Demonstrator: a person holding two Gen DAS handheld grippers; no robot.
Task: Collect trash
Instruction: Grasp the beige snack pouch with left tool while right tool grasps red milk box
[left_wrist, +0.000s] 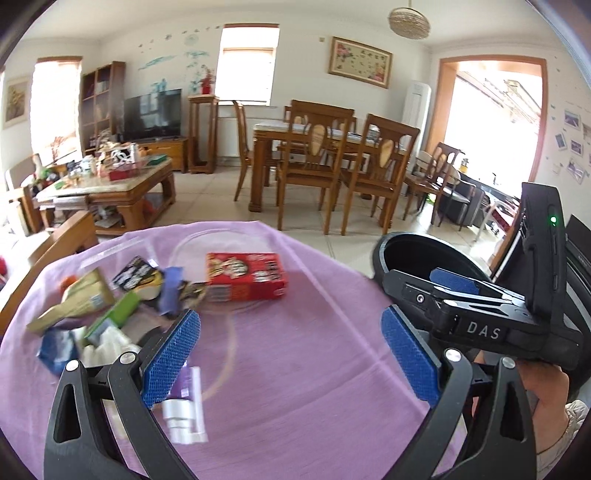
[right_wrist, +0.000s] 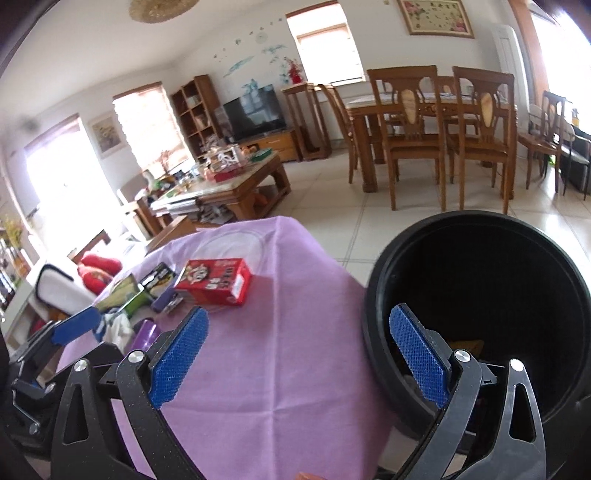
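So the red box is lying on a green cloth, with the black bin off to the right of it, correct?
Not quite: the cloth is purple, not green, as the left wrist view shows. The red box does lie on it, with the black bin off to its right.

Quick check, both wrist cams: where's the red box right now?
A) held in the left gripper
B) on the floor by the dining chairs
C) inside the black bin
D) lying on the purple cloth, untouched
D. The red box lies on the purple cloth beside the trash pile, while both the left gripper and the right gripper are open and empty, and the black bin stands off to the side.
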